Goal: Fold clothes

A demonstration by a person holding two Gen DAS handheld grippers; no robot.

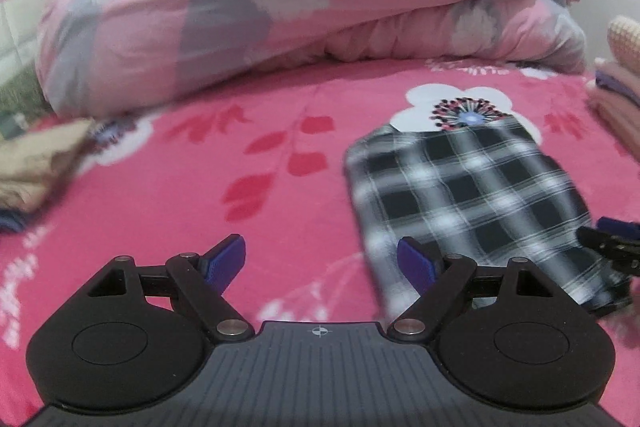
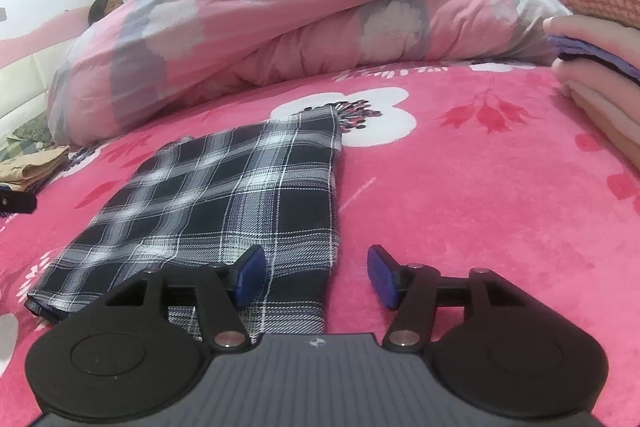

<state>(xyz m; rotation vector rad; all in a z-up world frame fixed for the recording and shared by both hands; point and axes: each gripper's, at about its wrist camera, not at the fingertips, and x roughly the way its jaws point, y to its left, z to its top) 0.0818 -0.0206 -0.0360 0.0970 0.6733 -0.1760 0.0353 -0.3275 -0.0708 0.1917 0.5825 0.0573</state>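
Note:
A folded black-and-white plaid garment point(image 1: 472, 195) point(image 2: 224, 203) lies flat on the pink flowered bed cover point(image 1: 180, 211) point(image 2: 460, 207). My left gripper point(image 1: 320, 261) is open just left of the garment's near edge, over bare cover, with its right finger in front of the cloth. My right gripper point(image 2: 316, 275) is open at the garment's near right corner; the cloth's edge lies between the fingers, and the pads do not press on it. Each gripper shows at the other view's edge: the right gripper point(image 1: 612, 247), the left gripper point(image 2: 16, 203).
A heaped pink floral duvet point(image 1: 280, 7) point(image 2: 280, 27) fills the back of the bed. A stack of folded clothes point(image 2: 600, 99) point(image 1: 616, 107) stands at the right, and beige folded clothes point(image 1: 36, 167) point(image 2: 36, 167) lie at the left. A person point(image 2: 104, 5) lies at the far left.

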